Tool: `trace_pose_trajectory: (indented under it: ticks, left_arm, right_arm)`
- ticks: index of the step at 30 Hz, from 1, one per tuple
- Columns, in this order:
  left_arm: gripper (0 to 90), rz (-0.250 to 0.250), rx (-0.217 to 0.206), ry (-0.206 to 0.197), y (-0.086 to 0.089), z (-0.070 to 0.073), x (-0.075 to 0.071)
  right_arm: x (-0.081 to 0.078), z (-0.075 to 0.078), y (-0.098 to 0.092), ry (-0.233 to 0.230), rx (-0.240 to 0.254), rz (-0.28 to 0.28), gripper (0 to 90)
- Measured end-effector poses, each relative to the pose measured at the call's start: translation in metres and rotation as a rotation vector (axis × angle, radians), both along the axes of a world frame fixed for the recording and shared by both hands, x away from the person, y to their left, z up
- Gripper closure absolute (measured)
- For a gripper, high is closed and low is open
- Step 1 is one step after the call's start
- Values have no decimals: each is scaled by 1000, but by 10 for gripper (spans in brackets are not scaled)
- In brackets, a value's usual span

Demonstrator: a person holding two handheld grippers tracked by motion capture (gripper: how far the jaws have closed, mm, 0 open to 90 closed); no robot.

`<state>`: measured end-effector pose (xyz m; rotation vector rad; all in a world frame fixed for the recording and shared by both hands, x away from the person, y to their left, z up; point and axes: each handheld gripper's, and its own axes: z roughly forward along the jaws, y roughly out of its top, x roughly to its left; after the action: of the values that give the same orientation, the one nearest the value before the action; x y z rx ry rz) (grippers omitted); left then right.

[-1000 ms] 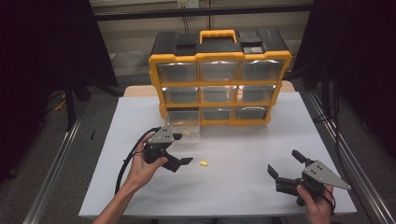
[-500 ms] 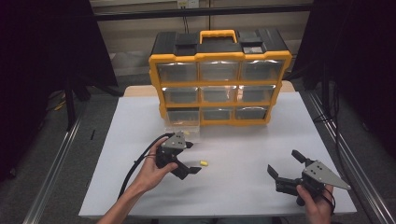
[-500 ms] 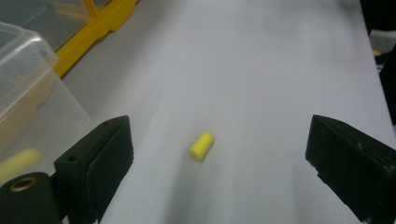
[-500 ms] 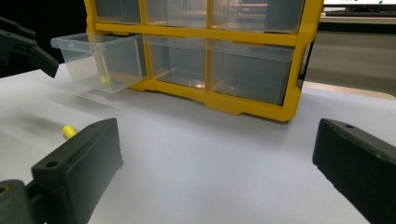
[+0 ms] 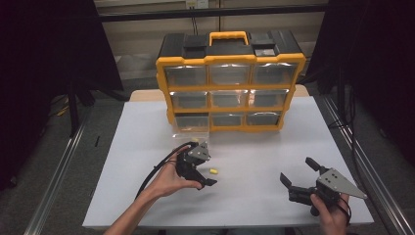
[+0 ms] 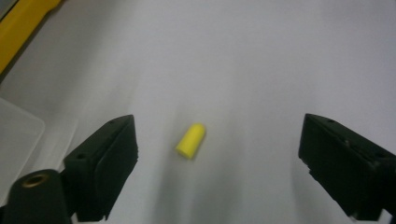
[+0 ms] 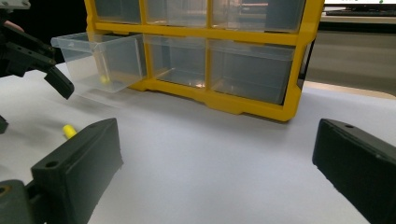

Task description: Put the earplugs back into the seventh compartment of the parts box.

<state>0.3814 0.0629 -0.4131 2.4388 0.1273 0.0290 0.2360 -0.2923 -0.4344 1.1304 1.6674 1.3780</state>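
The left gripper (image 5: pixel 208 176) sits low over the white table (image 5: pixel 254 147), its jaws spread wide though they have just been closing a little, with the small yellow earplug (image 6: pixel 191 141) lying loose on the surface between them, touched by neither pad. From the left gripper, the yellow drawer cabinet (image 5: pixel 230 83) stands at twelve o'clock, its bottom-left clear drawer (image 7: pixel 100 60) pulled out. The right gripper (image 5: pixel 299 176) rests at about four o'clock, well apart, jaws spread and empty.
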Motion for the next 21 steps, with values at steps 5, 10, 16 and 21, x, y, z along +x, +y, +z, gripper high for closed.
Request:
trace_pose_trajectory:
  ticks: [5,10,16,21]
  left_arm:
    - [215,-25,53,13,-11,-6,5]
    - [308,-44,80,31,-15,-9,8]
    - [371,-47,117,45,-20,-13,16]
    - [438,-47,145,56,-21,-19,20]
  right_arm:
    - [0,0,0,0,2,3,11]
    - [0,0,0,1,-1,0,11]
    - [0,0,0,1,-1,4,11]
    - [0,0,0,1,-2,0,11]
